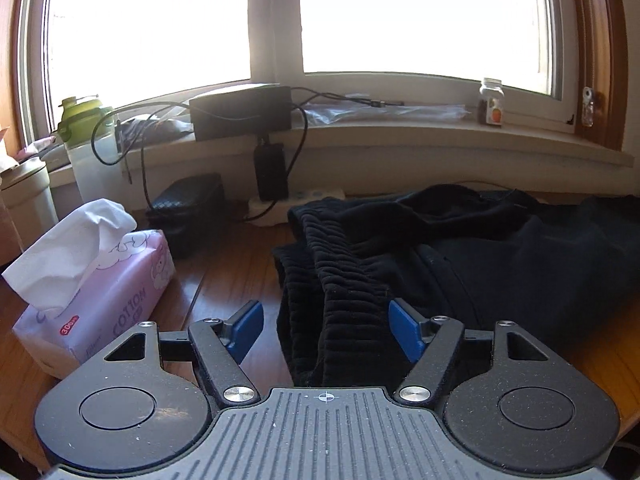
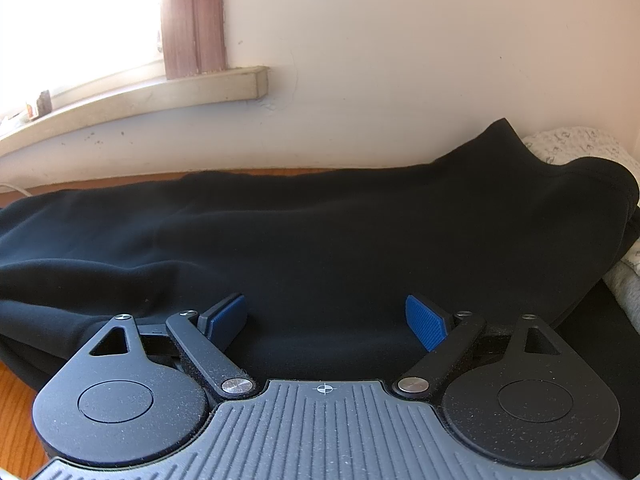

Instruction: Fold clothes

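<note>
Black clothes (image 1: 460,264) lie bunched on the table (image 1: 224,280) with my left tongs (image 1: 326,330) and right tongs (image 2: 326,320) gaping empty over them, so a shallow pinch could drag one layer.

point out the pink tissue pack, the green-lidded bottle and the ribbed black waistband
pink cotton tissue pack (image 1: 120,292), left wrist view, on its printed side
green-lidded clear plastic bottle (image 1: 80,114), left wrist view, on the lid
ribbed black fabric waistband (image 1: 340,280), left wrist view, on the ribbing between the tongs
</note>
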The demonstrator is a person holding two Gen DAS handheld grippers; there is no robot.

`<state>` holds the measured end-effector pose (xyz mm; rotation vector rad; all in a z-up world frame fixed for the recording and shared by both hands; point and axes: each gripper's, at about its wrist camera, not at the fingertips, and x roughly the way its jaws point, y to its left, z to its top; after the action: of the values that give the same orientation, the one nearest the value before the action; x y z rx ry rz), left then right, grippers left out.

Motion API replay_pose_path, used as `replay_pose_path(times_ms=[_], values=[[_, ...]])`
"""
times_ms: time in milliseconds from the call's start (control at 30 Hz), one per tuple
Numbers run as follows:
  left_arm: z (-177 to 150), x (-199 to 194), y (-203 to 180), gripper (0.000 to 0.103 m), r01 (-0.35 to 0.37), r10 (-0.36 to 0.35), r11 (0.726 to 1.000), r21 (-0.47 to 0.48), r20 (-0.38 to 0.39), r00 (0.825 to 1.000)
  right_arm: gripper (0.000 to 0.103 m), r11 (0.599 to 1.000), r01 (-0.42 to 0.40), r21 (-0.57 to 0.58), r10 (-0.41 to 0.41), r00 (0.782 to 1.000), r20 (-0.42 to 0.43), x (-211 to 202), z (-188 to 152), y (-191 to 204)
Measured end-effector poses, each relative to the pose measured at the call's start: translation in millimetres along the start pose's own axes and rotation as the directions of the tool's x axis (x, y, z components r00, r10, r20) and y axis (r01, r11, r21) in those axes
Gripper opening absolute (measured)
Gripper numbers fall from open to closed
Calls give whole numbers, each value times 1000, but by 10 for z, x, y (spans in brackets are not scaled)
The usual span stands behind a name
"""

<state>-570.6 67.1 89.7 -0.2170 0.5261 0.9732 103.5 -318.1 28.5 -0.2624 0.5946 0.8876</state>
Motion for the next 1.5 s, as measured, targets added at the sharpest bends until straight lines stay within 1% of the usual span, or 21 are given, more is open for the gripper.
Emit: replay_pose_path(times_ms=[133,233,333,367,400,433,533,567,633,700,733,800,867,933,1033,1133,1233,1267,1367,1467,1500], values=[[-129,-170,-23,73,2,-2,1000,-11,6,1000,87,1000,-1,-1,1,1000,0,-3,-1,9],[-291,-227,-40,72,38,-39,999,-35,-3,999,87,1000,-3,-2,3,1000,-1,-5,0,11],[-364,-196,-36,68,52,-52,998,-42,4,999,87,1000,-2,0,2,1000,-1,-11,-2,14],[-360,-190,-27,65,65,-64,997,-47,7,998,87,1000,-3,0,3,1000,-1,-11,-1,12],[-353,-187,-20,54,80,-80,996,-49,9,997,87,1000,-3,-1,3,1000,-1,-11,-1,11],[-343,-188,-19,53,81,-80,996,-46,8,997,87,1000,-3,-1,3,1000,-1,-13,-2,11],[-308,-247,0,34,50,-50,998,-29,0,999,87,1000,-5,-2,5,1000,-2,-10,3,2],[-295,-298,77,34,57,-57,997,-53,6,998,87,1000,-5,-2,5,1000,-2,-10,3,2],[-299,-389,252,35,82,-80,991,-110,28,996,87,1000,-9,-6,9,1000,-2,-1,5,-6],[-327,-353,201,45,62,-63,997,-49,-23,998,88,1000,-11,-10,11,1000,-4,1,3,1],[-329,-354,158,50,51,-52,998,-25,-26,998,88,1000,-10,-10,10,1000,-4,0,2,0],[-309,-395,113,57,30,-30,1000,-10,3,1000,88,1000,-8,-10,8,1000,-3,-3,0,1],[-234,-457,169,61,16,-13,998,-53,51,999,88,1000,-5,-11,5,1000,-2,-7,-4,8],[-136,-503,202,69,26,-18,995,-98,87,996,88,1000,1,-13,0,1000,6,-19,-7,16],[10,-531,73,74,43,-30,994,-104,128,991,88,1000,-20,24,19,999,46,-122,-46,-12],[102,-448,-255,77,102,-93,993,-59,136,986,83,997,-48,53,41,991,129,-359,-136,26],[195,-287,-734,77,156,-159,987,31,116,980,63,993,-112,31,106,982,157,-558,-210,159],[231,-223,-914,77,171,-177,983,62,105,979,61,992,-129,17,125,980,156,-596,-228,223],[334,-18,-1441,77,229,-243,963,145,92,966,60,983,-180,-25,181,972,150,-672,-270,439],[413,199,-1839,77,303,-319,939,161,86,944,60,970,-240,-50,244,958,147,-701,-308,681],[412,257,-1955,73,324,-340,931,166,81,937,60,964,-259,-54,264,953,145,-701,-323,765]])
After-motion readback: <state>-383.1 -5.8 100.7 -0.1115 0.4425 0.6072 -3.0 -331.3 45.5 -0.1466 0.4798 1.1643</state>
